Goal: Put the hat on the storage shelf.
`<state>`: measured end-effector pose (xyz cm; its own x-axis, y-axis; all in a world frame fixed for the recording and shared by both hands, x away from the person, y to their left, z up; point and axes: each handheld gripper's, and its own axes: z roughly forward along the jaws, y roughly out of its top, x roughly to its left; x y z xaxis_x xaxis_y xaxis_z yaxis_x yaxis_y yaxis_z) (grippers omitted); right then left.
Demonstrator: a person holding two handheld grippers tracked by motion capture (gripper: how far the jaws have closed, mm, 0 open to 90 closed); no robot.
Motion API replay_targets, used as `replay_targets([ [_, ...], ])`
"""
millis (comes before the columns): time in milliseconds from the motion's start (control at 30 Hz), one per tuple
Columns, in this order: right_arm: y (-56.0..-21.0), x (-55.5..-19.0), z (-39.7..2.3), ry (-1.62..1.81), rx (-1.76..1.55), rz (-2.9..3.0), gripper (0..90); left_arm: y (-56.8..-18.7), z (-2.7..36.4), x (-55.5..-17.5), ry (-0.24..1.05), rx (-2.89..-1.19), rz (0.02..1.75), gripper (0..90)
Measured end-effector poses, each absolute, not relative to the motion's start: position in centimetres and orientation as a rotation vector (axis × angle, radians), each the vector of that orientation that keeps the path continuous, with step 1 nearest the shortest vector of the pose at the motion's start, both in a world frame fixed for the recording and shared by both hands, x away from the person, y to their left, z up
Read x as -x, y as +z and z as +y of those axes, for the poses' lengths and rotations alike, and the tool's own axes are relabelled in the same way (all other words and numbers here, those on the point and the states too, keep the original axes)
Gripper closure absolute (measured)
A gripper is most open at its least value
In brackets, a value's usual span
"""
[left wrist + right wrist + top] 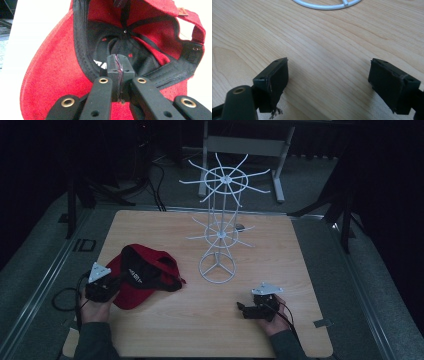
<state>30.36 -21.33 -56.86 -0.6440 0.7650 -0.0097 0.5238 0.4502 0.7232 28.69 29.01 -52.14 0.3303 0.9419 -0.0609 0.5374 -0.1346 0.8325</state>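
Left gripper (117, 75): jaws pressed together over red cap (57, 70), brim edge apparently pinched, likely for lifting. Cap upside down at table's (280, 270) left. Right gripper (328, 82): wide open, empty, resting near white wire rack (220, 220).

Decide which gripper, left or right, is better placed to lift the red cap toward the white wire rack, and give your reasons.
Left. The left gripper is shut at the red cap, seemingly pinching its sweatband. The right gripper is open over bare table, apart from the cap, though nearer the white wire rack.
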Motion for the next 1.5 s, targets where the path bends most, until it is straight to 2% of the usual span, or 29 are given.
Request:
replay_targets([
  [533, -56.9, -30.3, -21.3, 1.007, -1.098, 2.37, 16.3, -50.5, 32.0, -29.8, 0.754, -1.812, 1.422, 90.0],
  [967, -56.8, -30.3, -21.3, 1.006, -1.101, 2.37, 16.3, -50.9, 34.4, -30.5, 0.795, -1.796, 1.517, 90.0],
  [1500, -56.8, -30.3, -21.3, 1.006, -1.102, 2.369, 16.3, -52.8, 35.3, -30.1, 0.722, -1.828, 1.56, 90.0],
])
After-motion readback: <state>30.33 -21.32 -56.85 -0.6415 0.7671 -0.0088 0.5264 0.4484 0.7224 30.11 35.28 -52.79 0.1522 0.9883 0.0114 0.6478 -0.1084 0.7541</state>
